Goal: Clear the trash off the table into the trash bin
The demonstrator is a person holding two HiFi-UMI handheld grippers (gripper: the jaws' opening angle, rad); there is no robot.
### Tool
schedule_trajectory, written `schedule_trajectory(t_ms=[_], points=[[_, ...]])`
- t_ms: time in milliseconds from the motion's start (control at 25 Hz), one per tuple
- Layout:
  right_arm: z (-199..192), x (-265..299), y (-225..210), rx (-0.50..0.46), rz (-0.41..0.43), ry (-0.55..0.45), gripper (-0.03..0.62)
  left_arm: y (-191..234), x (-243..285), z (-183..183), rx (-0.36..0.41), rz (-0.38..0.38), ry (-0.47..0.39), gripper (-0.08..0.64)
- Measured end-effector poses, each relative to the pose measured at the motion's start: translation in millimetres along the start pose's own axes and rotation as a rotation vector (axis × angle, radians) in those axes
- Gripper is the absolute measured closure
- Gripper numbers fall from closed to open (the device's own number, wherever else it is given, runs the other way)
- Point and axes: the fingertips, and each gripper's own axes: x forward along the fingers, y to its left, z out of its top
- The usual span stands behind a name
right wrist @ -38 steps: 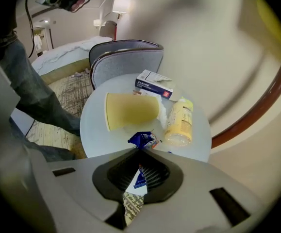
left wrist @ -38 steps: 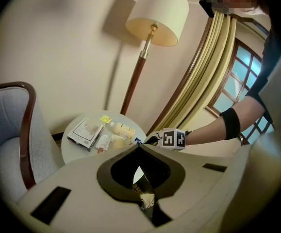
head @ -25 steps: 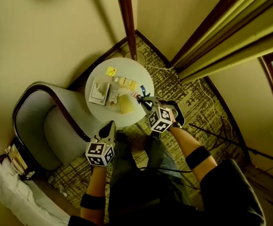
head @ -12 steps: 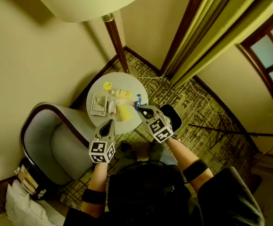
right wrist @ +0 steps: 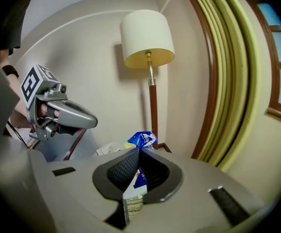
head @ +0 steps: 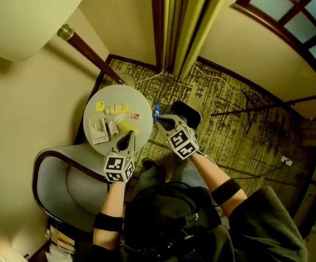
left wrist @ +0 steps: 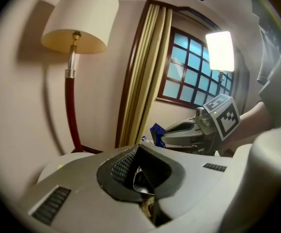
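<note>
Both grippers have come up since a second ago. My right gripper (head: 159, 119) has left the table's edge and now hangs beside the rim, over the patterned carpet (head: 228, 127). My left gripper (head: 126, 137), which was short of the table, now has its tips over the near rim.

My head view has swung too. The lampshade (head: 24, 15) fills the top left corner, yellow-green curtains (head: 174, 26) hang at the top centre, and a paned window (head: 294, 10) shows at the top right.

The round grey table (head: 141, 103) stands in the corner, close against a grey armchair (head: 59, 182). A yellow packet (head: 99, 107), a pale bottle (head: 117, 109) and white papers (head: 97, 132) lie on it.

The right jaws pinch a blue wrapper (right wrist: 141, 140), whose crumpled end sticks out past the tips. The left jaws are pressed together. Something glints in their seam, and I cannot tell what.

A black bin (head: 190, 113) sits on the carpet just behind the right gripper, which covers most of it. The remaining bits on the table are too small to name.
</note>
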Motion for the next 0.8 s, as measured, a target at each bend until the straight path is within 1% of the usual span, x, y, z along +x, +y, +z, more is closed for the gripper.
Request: schedule_trajectory(t_ms=[120, 240, 360, 440, 640, 800], points=[[-39.4, -23.0, -31.3, 0.077, -0.097, 0.033, 0.561, -35.0, 38.1, -5.2, 0.052, -0.109, 0.040, 0.560], [-86.7, -44.1, -60.6, 0.144, -0.184, 0.070, 0.561, -75.5, 75.6, -16.4, 0.090, -0.217, 0.089, 0.560], [-139.0, -54.3, -82.4, 0.206, -0.258, 0.116, 0.561, -110.3, 110.8, -40.2, 0.115, -0.319, 0.148, 0.560], [-176.5, -52.9, -95.0, 0.248, -0.289, 0.145, 0.561, -128.1, 135.4, -64.0, 0.130, -0.366, 0.189, 0.560], [-275.4, -25.1, -124.5, 0.330, -0.321, 0.205, 0.561, -147.7, 204.2, -134.6, 0.137, -0.390, 0.256, 0.560], [-354.5, 11.1, -140.2, 0.388, -0.314, 0.242, 0.561, -153.0, 257.4, -198.2, 0.128, -0.384, 0.321, 0.560]])
